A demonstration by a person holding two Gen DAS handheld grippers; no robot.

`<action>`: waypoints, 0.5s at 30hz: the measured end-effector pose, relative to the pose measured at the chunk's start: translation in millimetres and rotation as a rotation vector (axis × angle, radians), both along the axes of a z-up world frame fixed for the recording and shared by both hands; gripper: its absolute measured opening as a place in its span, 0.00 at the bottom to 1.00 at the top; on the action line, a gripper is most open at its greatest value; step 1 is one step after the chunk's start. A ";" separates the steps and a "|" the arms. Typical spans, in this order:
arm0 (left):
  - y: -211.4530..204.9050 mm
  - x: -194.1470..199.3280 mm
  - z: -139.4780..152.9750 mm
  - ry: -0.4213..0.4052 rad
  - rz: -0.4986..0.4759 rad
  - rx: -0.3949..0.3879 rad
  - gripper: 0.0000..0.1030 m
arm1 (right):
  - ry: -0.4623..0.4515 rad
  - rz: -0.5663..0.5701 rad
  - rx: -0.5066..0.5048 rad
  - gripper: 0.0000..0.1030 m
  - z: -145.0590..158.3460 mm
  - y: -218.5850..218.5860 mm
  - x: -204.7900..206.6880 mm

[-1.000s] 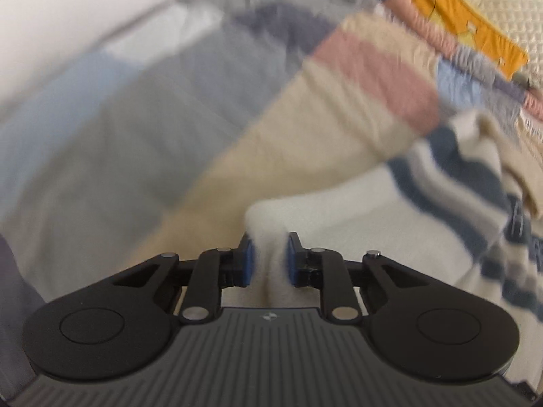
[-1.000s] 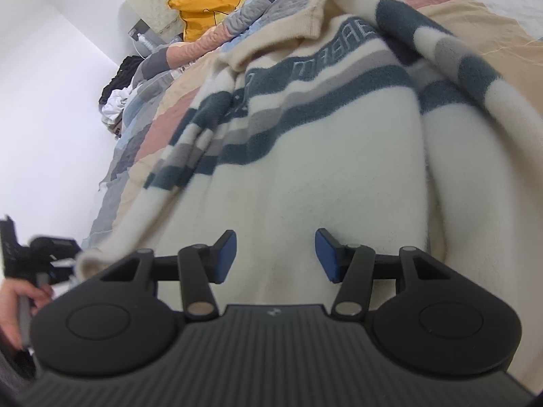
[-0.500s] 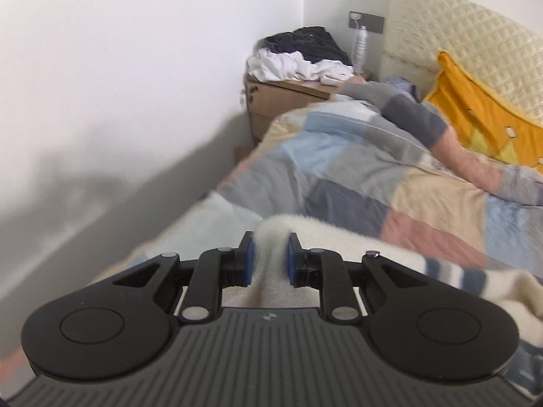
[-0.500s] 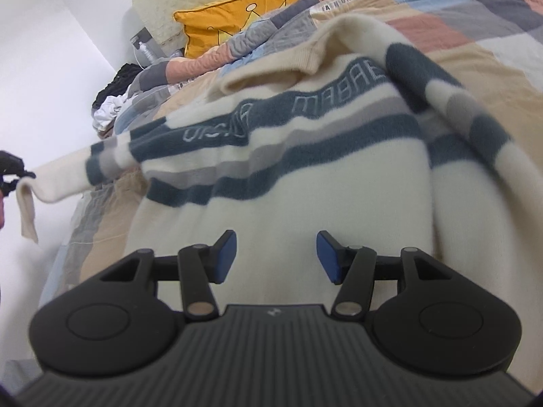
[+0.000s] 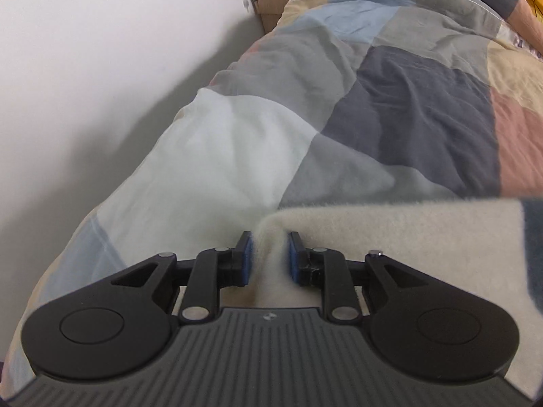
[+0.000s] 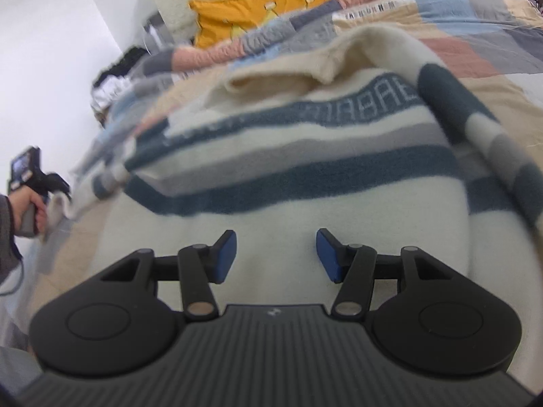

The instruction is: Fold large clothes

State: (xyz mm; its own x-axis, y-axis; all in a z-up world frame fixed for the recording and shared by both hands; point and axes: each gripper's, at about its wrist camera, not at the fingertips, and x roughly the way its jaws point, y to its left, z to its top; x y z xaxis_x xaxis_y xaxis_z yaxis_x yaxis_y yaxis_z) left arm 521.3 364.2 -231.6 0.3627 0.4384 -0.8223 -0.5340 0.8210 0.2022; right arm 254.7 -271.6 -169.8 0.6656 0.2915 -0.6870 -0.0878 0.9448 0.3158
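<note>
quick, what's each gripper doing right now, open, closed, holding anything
Left gripper: jaws opening, with the cream sleeve end of the striped sweater between its pads.
Right gripper: open, holding nothing, above the sweater's body.

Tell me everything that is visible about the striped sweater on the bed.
The sweater looks like thick cream fleece with dark blue and grey stripes and pale lettering across the chest. It lies spread on the patchwork quilt, collar toward the yellow pillow. One striped sleeve lies along its side. The other sleeve is stretched out sideways, its cream cuff between the pads of the left gripper, whose jaws are opening. The right gripper hovers open above the body.
</note>
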 end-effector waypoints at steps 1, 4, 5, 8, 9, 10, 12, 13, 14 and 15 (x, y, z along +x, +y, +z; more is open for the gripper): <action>0.8 2.3 0.8 0.000 -0.001 0.000 0.26 | 0.010 0.002 -0.005 0.54 -2.4 0.4 1.7; -2.1 0.9 10.3 0.001 -0.004 -0.004 0.29 | 0.013 0.003 -0.007 0.54 -3.9 1.6 2.5; -3.7 -0.8 14.4 -0.003 -0.008 -0.002 0.33 | 0.012 0.003 -0.008 0.54 -3.4 1.8 2.5; -16.8 -12.4 32.7 -0.019 -0.008 -0.012 0.54 | 0.004 0.000 -0.004 0.53 -1.2 1.8 -0.3; -23.4 -18.3 40.7 -0.036 -0.031 -0.025 0.56 | -0.001 0.000 -0.006 0.52 -0.3 1.5 -2.1; -31.2 -24.6 49.2 -0.054 -0.053 -0.037 0.56 | -0.003 0.000 -0.009 0.52 0.8 1.4 -3.7; -48.6 -38.5 66.7 -0.082 -0.085 -0.068 0.56 | -0.005 0.016 0.004 0.53 4.2 -0.2 -5.6; -58.7 -46.2 76.1 -0.097 -0.103 -0.082 0.56 | -0.007 0.023 0.005 0.53 5.8 -1.3 -7.4; -70.8 -53.5 85.4 -0.109 -0.124 -0.091 0.56 | -0.012 0.018 0.001 0.53 7.6 -2.4 -10.2; -84.6 -60.8 95.3 -0.123 -0.154 -0.097 0.56 | -0.017 0.012 -0.002 0.53 9.9 -3.9 -13.7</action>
